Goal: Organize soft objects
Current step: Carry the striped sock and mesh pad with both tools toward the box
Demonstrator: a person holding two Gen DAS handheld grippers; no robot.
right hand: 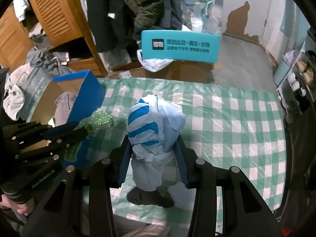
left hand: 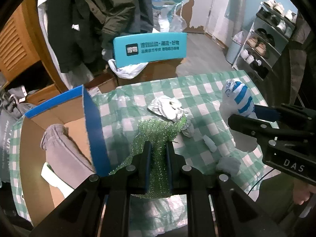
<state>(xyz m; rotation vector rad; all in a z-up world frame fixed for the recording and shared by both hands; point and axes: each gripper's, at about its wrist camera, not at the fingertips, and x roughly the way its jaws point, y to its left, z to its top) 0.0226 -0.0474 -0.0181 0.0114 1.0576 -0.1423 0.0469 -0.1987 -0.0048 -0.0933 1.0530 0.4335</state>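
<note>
My left gripper (left hand: 158, 148) is shut on a glittery green cloth (left hand: 158, 132) and holds it above the checked table, just right of the blue-rimmed cardboard box (left hand: 92, 122). A grey garment (left hand: 59, 146) lies in that box. My right gripper (right hand: 153, 144) is shut on a knotted white plastic bag with blue stripes (right hand: 154, 122), lifted over the table; the bag also shows in the left wrist view (left hand: 239, 98). The left gripper with the green cloth (right hand: 96, 121) shows at the left of the right wrist view. A crumpled white cloth (left hand: 167, 106) lies mid-table.
The table wears a green-and-white checked cover (right hand: 227, 122). A small grey cloth (left hand: 228, 165) and a pale scrap (left hand: 209, 143) lie near its front. Behind stand a teal chair back (left hand: 150, 49), hanging coats (left hand: 88, 19), a wooden cabinet (right hand: 55, 19) and a shoe rack (left hand: 266, 39).
</note>
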